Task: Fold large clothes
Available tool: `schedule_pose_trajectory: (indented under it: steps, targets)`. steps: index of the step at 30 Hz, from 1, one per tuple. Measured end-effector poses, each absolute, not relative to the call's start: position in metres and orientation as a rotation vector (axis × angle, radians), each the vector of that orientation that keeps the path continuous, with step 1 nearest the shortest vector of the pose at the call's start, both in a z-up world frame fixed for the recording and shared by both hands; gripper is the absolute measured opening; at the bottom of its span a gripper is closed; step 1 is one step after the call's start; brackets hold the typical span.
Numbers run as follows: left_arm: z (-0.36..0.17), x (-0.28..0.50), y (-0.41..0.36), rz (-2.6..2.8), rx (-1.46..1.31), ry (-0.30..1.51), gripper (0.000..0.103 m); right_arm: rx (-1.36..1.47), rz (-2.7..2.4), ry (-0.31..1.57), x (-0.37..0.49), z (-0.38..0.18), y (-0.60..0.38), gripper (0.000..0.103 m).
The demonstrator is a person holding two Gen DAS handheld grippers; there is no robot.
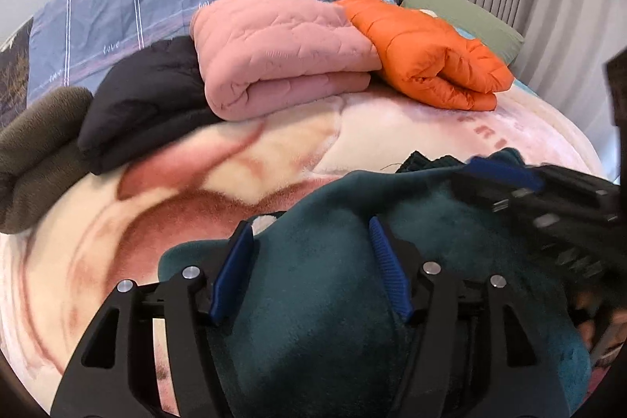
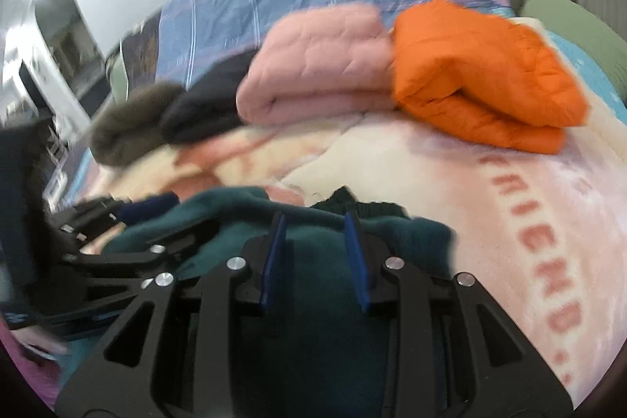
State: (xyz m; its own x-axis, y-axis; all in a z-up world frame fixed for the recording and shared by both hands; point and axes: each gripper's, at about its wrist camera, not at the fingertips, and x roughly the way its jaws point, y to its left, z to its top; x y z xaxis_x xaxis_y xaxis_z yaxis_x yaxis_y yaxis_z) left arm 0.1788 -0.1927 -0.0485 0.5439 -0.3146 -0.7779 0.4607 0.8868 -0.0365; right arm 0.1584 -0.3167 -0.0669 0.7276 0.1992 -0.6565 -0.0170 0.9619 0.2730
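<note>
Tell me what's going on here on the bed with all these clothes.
A person holding two grippers is working on a dark teal fleece garment lying on the pink blanket. The left gripper and right gripper are both open over it. Behind sit four folded items: olive, black, pink and orange.

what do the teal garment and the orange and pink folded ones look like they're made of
Teal garment: seems fleece or velour, with a soft matte nap and a ribbed knit edge. Orange jacket: likely nylon-type puffer shell, smooth with a slight sheen and stitched puffy channels. Pink garment: seems matte quilted padded fabric; fibre unclear.
</note>
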Motion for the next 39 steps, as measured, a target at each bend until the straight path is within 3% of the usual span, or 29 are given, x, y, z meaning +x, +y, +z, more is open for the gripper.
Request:
schedule_pose_trajectory:
  steps: [5, 7, 10, 14, 18, 21, 23, 24, 25, 26, 28, 29, 32, 34, 37, 39]
  targets:
    - [-0.048, 0.181, -0.184, -0.438, 0.164, 0.882, 0.067, 0.274, 0.145, 0.612, 0.063, -0.031, -0.324, 0.032]
    - [-0.047, 0.183, -0.184, -0.436, 0.161, 0.886, 0.067, 0.234, 0.087, 0.654, 0.045, -0.048, -0.321, 0.032]
    - [-0.046, 0.181, -0.188, -0.417, 0.187, 0.876, 0.068, 0.349, 0.106, 0.684, 0.049, -0.107, -0.339, 0.032]
    - [-0.017, 0.157, -0.195, -0.402, 0.246, 0.779, 0.066, 0.459, 0.139, 0.692, 0.051, -0.106, -0.354, 0.032]
    - [0.015, 0.118, -0.177, -0.611, 0.106, 0.772, 0.067, 0.362, 0.118, 0.686, 0.05, -0.1, -0.343, 0.032]
    - [0.0, 0.084, -0.177, -0.703, 0.152, 0.807, 0.074, 0.383, 0.127, 0.674, 0.048, -0.104, -0.346, 0.033]
    - [-0.022, 0.056, -0.191, -0.603, 0.34, 0.655, 0.076, 0.376, 0.137, 0.676, 0.047, -0.104, -0.346, 0.033]
    - [-0.025, 0.051, -0.194, -0.584, 0.349, 0.638, 0.076, 0.368, 0.126, 0.68, 0.045, -0.103, -0.347, 0.036]
    - [-0.024, 0.051, -0.194, -0.567, 0.334, 0.646, 0.075, 0.365, 0.089, 0.69, 0.041, -0.1, -0.349, 0.047]
    - [-0.022, 0.053, -0.195, -0.556, 0.331, 0.658, 0.075, 0.393, 0.063, 0.693, 0.034, -0.095, -0.355, 0.051]
    - [-0.022, 0.055, -0.195, -0.557, 0.346, 0.657, 0.075, 0.461, 0.058, 0.666, 0.011, -0.086, -0.368, 0.053]
    - [-0.023, 0.057, -0.193, -0.563, 0.34, 0.661, 0.075, 0.488, 0.074, 0.647, 0.001, -0.082, -0.372, 0.052]
    - [-0.022, 0.057, -0.19, -0.569, 0.325, 0.655, 0.075, 0.504, 0.119, 0.573, -0.027, -0.071, -0.374, 0.032]
    - [-0.021, 0.053, -0.194, -0.56, 0.33, 0.647, 0.075, 0.462, 0.157, 0.541, -0.035, -0.07, -0.363, 0.025]
    - [-0.021, 0.052, -0.195, -0.566, 0.332, 0.647, 0.075, 0.418, 0.12, 0.704, -0.014, -0.108, -0.346, 0.014]
    - [-0.021, 0.047, -0.199, -0.561, 0.349, 0.628, 0.075, 0.369, 0.096, 0.679, -0.013, -0.113, -0.337, 0.013]
